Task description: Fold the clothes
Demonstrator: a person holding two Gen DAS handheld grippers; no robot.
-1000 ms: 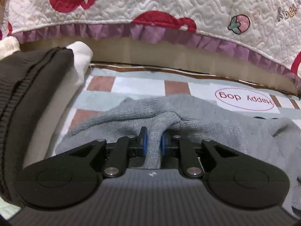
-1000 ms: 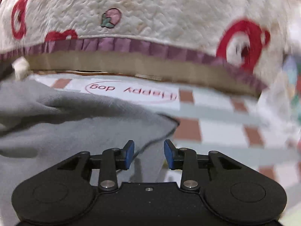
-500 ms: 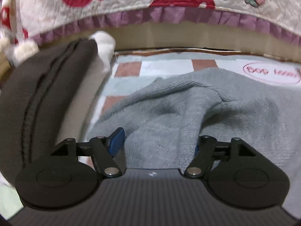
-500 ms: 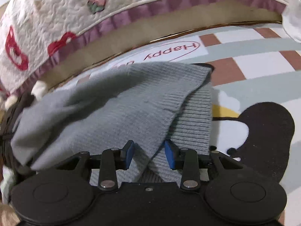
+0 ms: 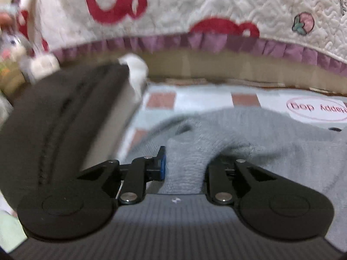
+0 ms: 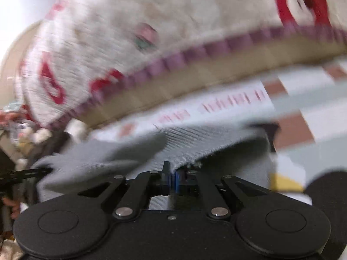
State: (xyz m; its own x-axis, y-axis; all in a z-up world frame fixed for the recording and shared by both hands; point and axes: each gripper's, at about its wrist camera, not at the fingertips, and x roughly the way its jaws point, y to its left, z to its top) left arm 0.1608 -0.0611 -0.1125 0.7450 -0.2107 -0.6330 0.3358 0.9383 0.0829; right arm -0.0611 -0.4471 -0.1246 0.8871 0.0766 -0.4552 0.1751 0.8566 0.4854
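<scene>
Knitwear fills the left wrist view: a grey sweater (image 5: 249,143) lies on the checked mat (image 5: 201,101), and the left hand-held gripper (image 5: 184,166), jaws just closing, pinches a ridge of it. Right wrist view, blurred: the right hand-held gripper (image 6: 172,178), pressed together, nips the sweater's ribbed edge (image 6: 195,149).

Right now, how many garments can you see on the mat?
2. A grey knit sweater lies mid-mat, pinched by the left gripper and right gripper. A dark brown knit sits folded at left. Others may be hidden.
</scene>
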